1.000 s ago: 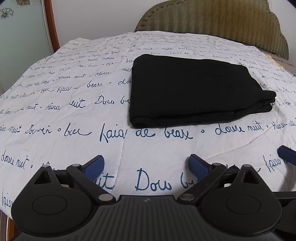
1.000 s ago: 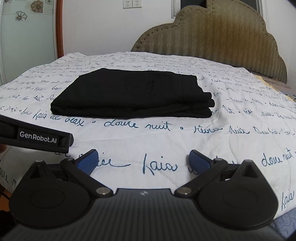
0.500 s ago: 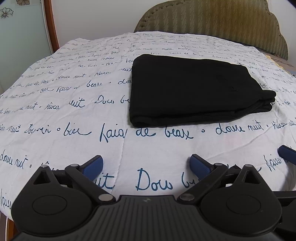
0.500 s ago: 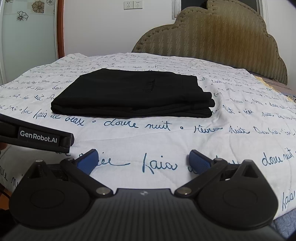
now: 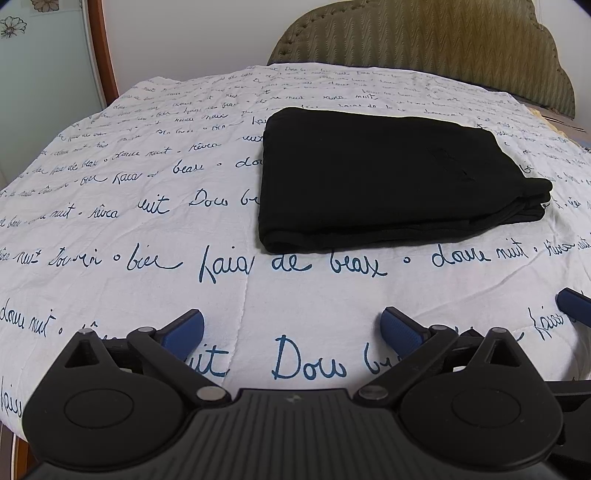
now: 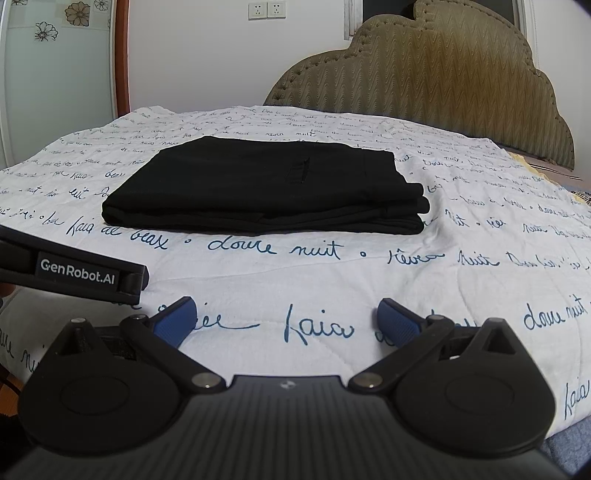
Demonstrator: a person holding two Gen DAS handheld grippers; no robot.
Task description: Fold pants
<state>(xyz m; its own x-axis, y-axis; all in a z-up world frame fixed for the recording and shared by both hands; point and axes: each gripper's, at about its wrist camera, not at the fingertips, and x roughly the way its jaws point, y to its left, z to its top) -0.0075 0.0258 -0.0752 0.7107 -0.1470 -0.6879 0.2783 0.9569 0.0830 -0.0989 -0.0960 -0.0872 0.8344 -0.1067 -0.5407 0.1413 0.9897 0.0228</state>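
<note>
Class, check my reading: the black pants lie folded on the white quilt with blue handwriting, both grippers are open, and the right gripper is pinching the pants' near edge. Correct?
Not quite. The right gripper is open over bare quilt, short of the pants, as the right wrist view shows. The left gripper is open too.

Both wrist cams sit low at bed's [image 5: 110, 206] foot edge, facing headboard [image 6: 424, 74]; shared: folded pants [image 5: 388, 184], left cam slightly higher.

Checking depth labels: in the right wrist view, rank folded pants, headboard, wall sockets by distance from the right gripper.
From the right gripper:
1. Folded pants, mid-bed, slightly left.
2. Headboard, at the bed's far end, right.
3. Wall sockets, on the wall behind, top centre.
</note>
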